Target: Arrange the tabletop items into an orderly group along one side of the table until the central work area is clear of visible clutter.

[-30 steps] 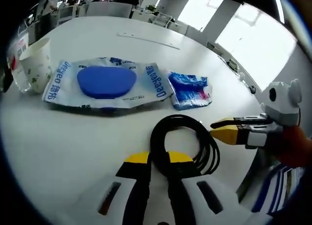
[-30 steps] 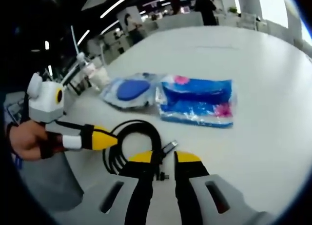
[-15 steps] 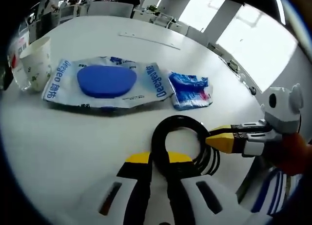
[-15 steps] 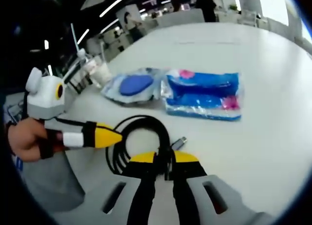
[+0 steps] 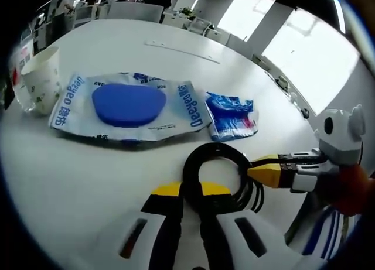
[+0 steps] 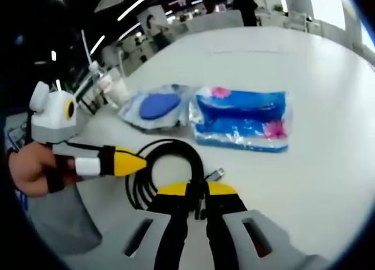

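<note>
Both grippers clamped on the coiled black cable at the near table edge.

From left to right in the left gripper view, a paper cup (image 5: 40, 77) stood at the far left, a wet-wipe pack (image 5: 129, 106) with a blue lid lay beside it, and a small blue tissue packet (image 5: 232, 115) lay just right of that. The black cable coil (image 5: 220, 170) lay nearest, on the white table (image 5: 70, 164). The left gripper (image 5: 188, 191) had its jaws closed on the coil's near left arc. The right gripper (image 6: 197, 191) had its jaws closed on the coil's loops beside the loose plug end (image 6: 215, 174). Judgement: the cable was light and flexible, and its loops would tend to spring apart. Hold should be taken across all loops together, not on a single strand.
</note>
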Demonstrator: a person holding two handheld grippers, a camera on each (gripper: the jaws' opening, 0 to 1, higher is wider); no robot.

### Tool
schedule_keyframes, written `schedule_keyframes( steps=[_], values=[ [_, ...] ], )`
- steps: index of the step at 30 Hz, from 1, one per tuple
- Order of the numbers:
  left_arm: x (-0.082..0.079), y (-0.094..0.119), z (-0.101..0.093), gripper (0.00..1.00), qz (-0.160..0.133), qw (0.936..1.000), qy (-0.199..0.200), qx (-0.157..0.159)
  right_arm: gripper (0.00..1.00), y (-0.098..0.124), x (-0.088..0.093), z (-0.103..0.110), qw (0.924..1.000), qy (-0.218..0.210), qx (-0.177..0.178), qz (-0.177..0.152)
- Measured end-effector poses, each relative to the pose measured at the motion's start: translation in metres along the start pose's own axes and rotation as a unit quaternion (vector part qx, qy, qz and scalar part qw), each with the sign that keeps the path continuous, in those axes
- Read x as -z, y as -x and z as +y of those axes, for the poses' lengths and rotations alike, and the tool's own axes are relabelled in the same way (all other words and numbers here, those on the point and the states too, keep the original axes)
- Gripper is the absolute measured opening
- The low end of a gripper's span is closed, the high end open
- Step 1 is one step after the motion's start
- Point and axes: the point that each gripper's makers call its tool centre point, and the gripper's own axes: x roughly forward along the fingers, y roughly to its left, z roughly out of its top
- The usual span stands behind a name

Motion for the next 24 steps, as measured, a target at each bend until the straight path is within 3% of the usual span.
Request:
schedule_keyframes(
  steps=[24],
  values=[
    [-0.010, -0.002, 0.004, 0.03, -0.010, 0.9999, 0.005, -0.004, 0.07, -0.002, -0.004, -0.001, 1.0000, -0.003, 0.001, -0.007]
  ],
)
